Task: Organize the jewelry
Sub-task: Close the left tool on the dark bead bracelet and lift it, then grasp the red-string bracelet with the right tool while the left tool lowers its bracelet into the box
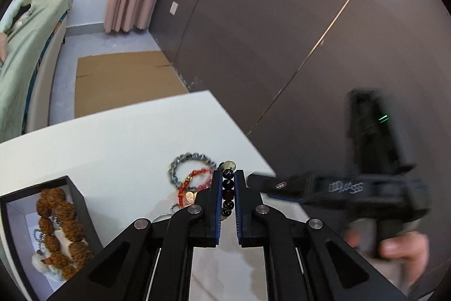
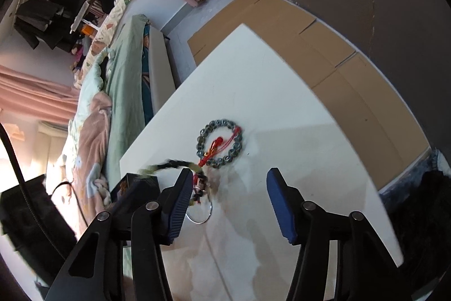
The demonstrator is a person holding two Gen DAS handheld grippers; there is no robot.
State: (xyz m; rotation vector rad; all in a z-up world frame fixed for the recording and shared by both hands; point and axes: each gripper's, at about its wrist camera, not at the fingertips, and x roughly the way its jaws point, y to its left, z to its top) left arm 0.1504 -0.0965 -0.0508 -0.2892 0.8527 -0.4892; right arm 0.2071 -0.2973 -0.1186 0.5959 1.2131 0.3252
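Note:
My left gripper (image 1: 227, 177) is shut on a dark bead bracelet (image 1: 227, 192), held above the white table (image 1: 112, 137). A grey bead bracelet (image 1: 180, 164) and a red bead bracelet (image 1: 194, 182) lie on the table just beyond it. A black jewelry box (image 1: 80, 199) at the lower left holds a brown bead strand (image 1: 60, 212). My right gripper (image 2: 228, 174) is open and empty over the table; the grey bracelet (image 2: 221, 141) with the red cord lies just ahead of it. The dark bracelet (image 2: 172, 165) appears blurred at its left finger.
A metal ring (image 2: 200, 215) lies on the table near my right gripper. The right gripper's body (image 1: 352, 188) and hand show blurred to the right in the left wrist view. Flat cardboard (image 1: 124, 81) lies on the floor beyond the table, a bed (image 2: 112, 92) to the left.

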